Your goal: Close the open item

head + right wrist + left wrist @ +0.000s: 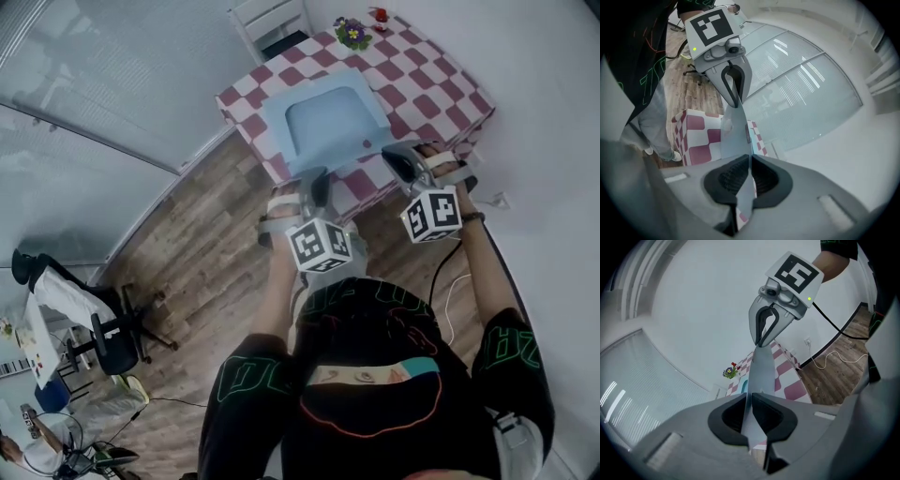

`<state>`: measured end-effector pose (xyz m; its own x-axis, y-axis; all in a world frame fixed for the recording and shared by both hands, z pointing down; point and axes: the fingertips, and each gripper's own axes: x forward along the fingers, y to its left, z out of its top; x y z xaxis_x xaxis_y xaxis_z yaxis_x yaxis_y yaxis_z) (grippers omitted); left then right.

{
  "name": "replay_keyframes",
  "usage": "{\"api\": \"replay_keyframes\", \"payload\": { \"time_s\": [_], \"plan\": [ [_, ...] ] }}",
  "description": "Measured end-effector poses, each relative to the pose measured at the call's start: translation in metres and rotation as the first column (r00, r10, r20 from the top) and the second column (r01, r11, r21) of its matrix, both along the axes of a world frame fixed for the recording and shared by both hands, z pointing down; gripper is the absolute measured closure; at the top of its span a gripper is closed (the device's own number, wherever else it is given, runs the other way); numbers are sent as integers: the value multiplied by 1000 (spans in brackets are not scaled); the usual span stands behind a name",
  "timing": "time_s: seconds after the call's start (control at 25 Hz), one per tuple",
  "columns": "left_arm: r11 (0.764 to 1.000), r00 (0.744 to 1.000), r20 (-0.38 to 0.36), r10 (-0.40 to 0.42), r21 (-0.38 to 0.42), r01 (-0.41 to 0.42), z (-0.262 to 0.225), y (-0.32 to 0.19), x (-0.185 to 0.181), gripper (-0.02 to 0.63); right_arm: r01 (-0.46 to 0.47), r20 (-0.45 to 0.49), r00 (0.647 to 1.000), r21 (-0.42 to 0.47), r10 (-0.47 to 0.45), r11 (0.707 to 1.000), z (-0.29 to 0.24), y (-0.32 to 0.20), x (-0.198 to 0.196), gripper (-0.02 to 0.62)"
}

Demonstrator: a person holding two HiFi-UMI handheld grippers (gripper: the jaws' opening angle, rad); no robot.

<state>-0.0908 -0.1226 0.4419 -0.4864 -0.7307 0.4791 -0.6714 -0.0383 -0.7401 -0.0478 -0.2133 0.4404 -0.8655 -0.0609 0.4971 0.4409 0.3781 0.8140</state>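
A light blue flat item (333,122) with a paler inner panel lies open on the pink-and-white checked table (441,84). Both grippers hold its near edge. In the head view my left gripper (314,178) grips the near left corner and my right gripper (398,155) the near right corner. In the left gripper view the thin blue-grey lid (761,366) runs edge-on between the left gripper's (751,404) pads towards the right gripper (764,341). The right gripper view shows the same lid (733,131) pinched in my right gripper (750,164), with the left gripper (736,103) at its far end.
A pot of purple and yellow flowers (353,33) and a small red object (380,15) stand at the table's far edge. A white chair (272,23) is behind the table. An office chair (103,328) stands on the wooden floor at the left. A cable (834,357) lies along the wall.
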Motion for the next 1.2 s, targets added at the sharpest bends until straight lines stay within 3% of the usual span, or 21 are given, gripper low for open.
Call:
{"api": "replay_keyframes", "payload": {
  "time_s": [0.24, 0.68, 1.2],
  "plan": [
    [999, 999, 21, -33, 13, 32, -11, -13, -38, 566, 36, 3, 999, 17, -37, 999, -12, -14, -40, 571],
    [996, 995, -15, -94, -5, 94, -16, -41, -109, 551, 84, 11, 996, -4, -84, 996, -19, -43, -113, 563],
    [992, 990, -90, -113, -72, 107, 2, -73, -196, 534, 123, -81, 989, -42, -126, 991, -1, -78, -205, 560]
  ]
}}
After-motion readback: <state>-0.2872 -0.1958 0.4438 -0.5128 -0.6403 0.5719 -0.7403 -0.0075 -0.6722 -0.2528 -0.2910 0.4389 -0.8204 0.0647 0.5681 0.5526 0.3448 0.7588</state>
